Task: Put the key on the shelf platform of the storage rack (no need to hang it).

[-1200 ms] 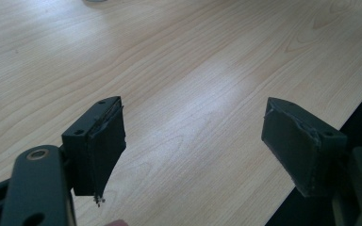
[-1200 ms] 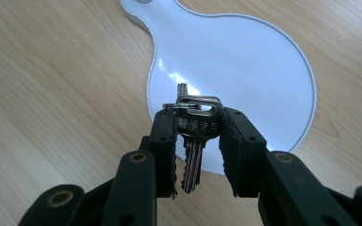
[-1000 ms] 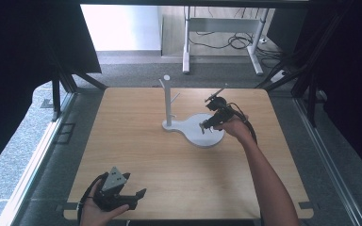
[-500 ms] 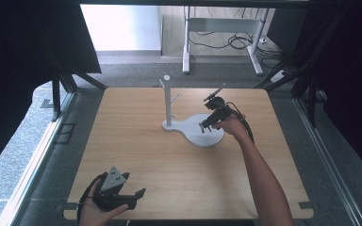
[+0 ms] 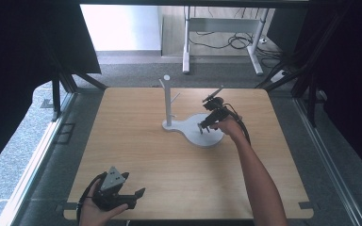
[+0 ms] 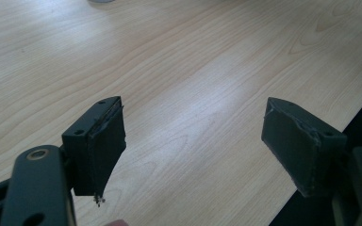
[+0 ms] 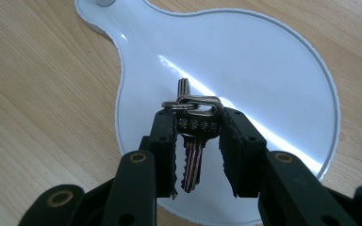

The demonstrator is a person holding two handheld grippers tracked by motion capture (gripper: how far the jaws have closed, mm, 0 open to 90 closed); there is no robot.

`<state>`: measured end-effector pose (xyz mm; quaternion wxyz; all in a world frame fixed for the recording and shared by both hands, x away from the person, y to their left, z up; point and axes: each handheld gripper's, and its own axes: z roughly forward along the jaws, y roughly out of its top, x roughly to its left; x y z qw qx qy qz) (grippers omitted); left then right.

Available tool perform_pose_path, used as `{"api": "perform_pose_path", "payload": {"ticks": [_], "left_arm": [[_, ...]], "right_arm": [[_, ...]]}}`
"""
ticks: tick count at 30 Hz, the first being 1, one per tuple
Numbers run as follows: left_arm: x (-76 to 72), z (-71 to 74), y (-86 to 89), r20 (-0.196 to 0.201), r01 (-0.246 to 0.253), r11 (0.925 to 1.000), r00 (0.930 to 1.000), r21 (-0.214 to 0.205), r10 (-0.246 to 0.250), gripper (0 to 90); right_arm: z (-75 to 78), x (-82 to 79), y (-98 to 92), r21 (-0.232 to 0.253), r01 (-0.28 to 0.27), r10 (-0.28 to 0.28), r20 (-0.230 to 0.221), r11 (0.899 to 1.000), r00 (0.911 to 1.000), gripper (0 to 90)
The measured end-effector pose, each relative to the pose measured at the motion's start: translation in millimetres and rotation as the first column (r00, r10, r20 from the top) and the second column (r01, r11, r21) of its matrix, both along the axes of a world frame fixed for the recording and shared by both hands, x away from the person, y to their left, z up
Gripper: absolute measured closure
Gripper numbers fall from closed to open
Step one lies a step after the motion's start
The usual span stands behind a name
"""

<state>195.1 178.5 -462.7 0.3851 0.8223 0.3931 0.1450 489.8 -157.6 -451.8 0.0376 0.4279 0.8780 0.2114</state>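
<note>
Keys (image 7: 195,141) partly hidden btw the pads of the right gripper (image 7: 197,141); blades cut off behind the jaws, a 2nd key (image 7: 184,87) pokes out past the ring (image 7: 193,102). In high view the bunch is too small to make out. Right gripper (image 5: 206,123) is clamped on the key head, over the round dish of the white stand (image 7: 273,70); dish otherwise bare, keys prob. just above it, not touching. Post (image 5: 168,101) upright at dish's narrow end. Left gripper (image 5: 132,195) at near table (image 5: 136,136) edge, jaws wide, nothing btw them.
</note>
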Motion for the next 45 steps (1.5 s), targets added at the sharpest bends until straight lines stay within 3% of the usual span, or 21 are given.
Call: {"api": "perform_pose_path", "payload": {"ticks": [14, 29, 37, 45], "left_arm": [[0.9, -1.7, -1.3, -0.006, 0.003, 1.0000, 1.0000, 0.002, -0.003, 22.5], [1.6, -2.7, -2.6, -0.008, 0.007, 1.0000, 0.9999, 0.007, -0.007, 22.5], [1.6, -2.5, -2.1, -0.007, 0.005, 1.0000, 1.0000, 0.009, -0.005, 22.5], [1.5, -3.0, -3.8, -0.009, 0.004, 0.9999, 1.0000, 0.010, -0.004, 22.5]], "right_arm": [[-23.8, 3.9, -2.3, -0.036, 0.038, -0.038, -0.016, 0.999, 0.9991, 67.4], [-35.4, 1.1, -10.7, -0.049, 0.041, -0.043, -0.030, 0.998, 0.9986, 65.2], [-30.4, -3.7, -12.9, -0.028, 0.044, -0.045, -0.017, 0.999, 0.9989, 51.2], [-4.7, -17.8, -25.3, 0.023, 0.057, -0.058, 0.048, 0.998, 0.9971, 48.0]]}}
